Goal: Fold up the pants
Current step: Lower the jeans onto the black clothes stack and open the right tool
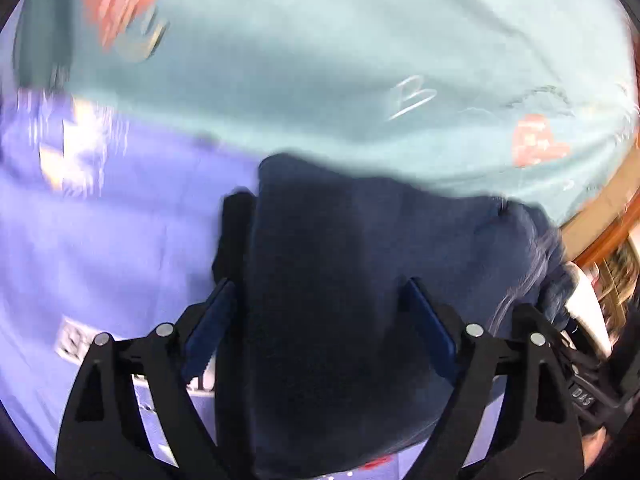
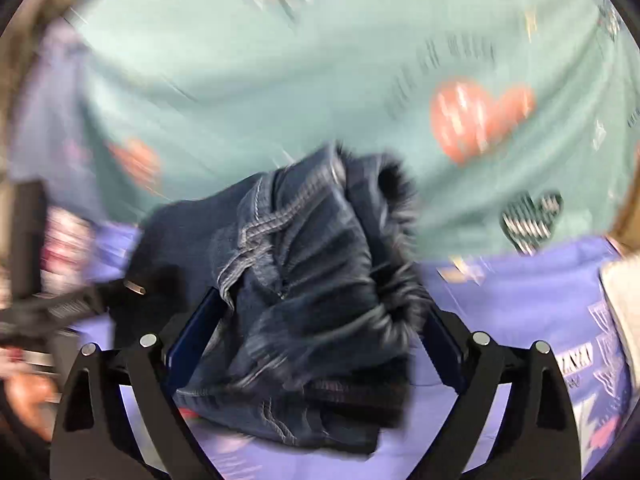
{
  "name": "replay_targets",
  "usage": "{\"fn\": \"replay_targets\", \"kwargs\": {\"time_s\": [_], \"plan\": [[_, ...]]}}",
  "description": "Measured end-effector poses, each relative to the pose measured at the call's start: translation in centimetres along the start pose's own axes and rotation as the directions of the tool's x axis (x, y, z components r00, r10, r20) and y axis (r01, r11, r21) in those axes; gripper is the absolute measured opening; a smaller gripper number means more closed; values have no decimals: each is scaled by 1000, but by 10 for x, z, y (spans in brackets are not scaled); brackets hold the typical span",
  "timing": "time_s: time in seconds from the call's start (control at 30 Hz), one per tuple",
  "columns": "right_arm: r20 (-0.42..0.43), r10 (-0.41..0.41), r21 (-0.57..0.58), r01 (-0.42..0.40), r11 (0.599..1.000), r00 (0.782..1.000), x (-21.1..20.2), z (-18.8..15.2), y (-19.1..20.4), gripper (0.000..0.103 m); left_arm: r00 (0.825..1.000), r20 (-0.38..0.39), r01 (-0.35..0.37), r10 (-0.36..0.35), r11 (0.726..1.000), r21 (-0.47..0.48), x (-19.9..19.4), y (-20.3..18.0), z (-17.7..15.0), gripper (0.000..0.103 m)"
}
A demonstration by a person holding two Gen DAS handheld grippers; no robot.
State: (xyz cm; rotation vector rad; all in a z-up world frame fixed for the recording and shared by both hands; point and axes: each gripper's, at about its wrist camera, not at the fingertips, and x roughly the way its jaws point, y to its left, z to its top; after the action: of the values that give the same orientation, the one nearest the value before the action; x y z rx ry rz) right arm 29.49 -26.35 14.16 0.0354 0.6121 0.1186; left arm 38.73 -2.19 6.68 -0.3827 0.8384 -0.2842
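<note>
So, both views were pretty smeared with motion blur, but the basics could still be made out. The pants [image 1: 360, 280], dark blue denim, were bunched up right between the fingers of the left gripper [image 1: 318, 292], and its jaws were spread wide apart with the fabric draped across the gap rather than pinched. A flat, smooth stretch of the cloth was seen from that side, lying over the purple sheet [image 1: 120, 240], with the mint sheet [image 1: 320, 60] and its pink heart print [image 1: 536, 140] just beyond.

From the right wrist view, the pants [image 2: 304, 272] were shown as a crumpled heap, with pale stitched seams and a frayed, fuzzy hem [image 2: 400, 240] facing up. The right gripper [image 2: 320, 308] was also held wide open, one blue pad on each side of the pile; whether the pads were actually touching the denim couldn't be told through the blur. The heap was sat on the purple sheet [image 2: 520, 300], right at the edge where the mint sheet [image 2: 240, 80] began. A big pink heart [image 2: 480, 116] and a dark heart [image 2: 532, 216] were printed on the mint part.
</note>
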Motion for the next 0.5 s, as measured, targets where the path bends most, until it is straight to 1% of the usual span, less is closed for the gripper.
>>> {"fn": "replay_targets", "kwargs": {"time_s": [0.03, 0.07, 0.1, 0.13, 0.17, 0.2, 0.23, 0.27, 0.3, 0.33, 0.37, 0.4, 0.43, 0.47, 0.5], "plan": [[-45, -30, 15, 30, 999, 999, 23, -10, -7, 88, 999, 21, 50, -50, 999, -18, -7, 5, -4, 88], [-19, 2, 43, -1, 999, 1000, 24, -16, -13, 87, 996, 41, 80, -79, 997, -7, -21, 7, -9, 88], [43, 41, 78, -44, 996, 998, 12, -21, -19, 88, 993, 75, 87, -86, 996, -5, -36, 8, -14, 88], [88, 59, 87, -66, 994, 994, -3, -23, -22, 88, 985, 140, 102, -98, 995, -19, -58, 11, -23, 90], [144, 57, 64, -67, 996, 988, -25, -25, -22, 89, 977, 193, 105, -95, 993, -44, -82, 15, -36, 96], [200, 38, 35, -46, 998, 979, -47, -29, -22, 96, 971, 222, 107, -91, 992, -60, -100, 16, -47, 100], [239, 16, 18, -21, 1000, 971, -65, -31, -20, 100, 969, 232, 98, -81, 993, -65, -115, 15, -59, 101], [271, 1, 10, -4, 1000, 963, -86, -38, -20, 102, 973, 222, 74, -63, 996, -41, -137, 9, -80, 101], [292, -1, 5, -1, 1000, 957, -106, -47, -18, 102, 975, 213, 65, -60, 998, -12, -150, 5, -99, 101], [288, 2, -4, -1, 1000, 958, -127, -62, -19, 102, 979, 197, 50, -54, 998, 25, -163, -2, -121, 101], [272, 23, -15, -20, 1000, 962, -142, -76, -19, 102, 983, 179, 24, -38, 996, 81, -179, -9, -150, 101], [254, 42, -22, -38, 999, 966, -156, -94, -19, 102, 984, 175, 13, -33, 993, 116, -188, -13, -172, 101], [230, 54, -30, -48, 998, 972, -177, -123, -16, 102, 985, 173, -8, -20, 987, 158, -200, -16, -203, 101], [224, 69, -31, -64, 997, 972, -190, -144, -15, 102, 985, 175, -19, -14, 983, 182, -206, -17, -222, 101], [222, 70, -28, -66, 997, 972, -200, -165, -15, 102, 982, 189, -38, -4, 975, 220, -216, -16, -254, 101]]}}
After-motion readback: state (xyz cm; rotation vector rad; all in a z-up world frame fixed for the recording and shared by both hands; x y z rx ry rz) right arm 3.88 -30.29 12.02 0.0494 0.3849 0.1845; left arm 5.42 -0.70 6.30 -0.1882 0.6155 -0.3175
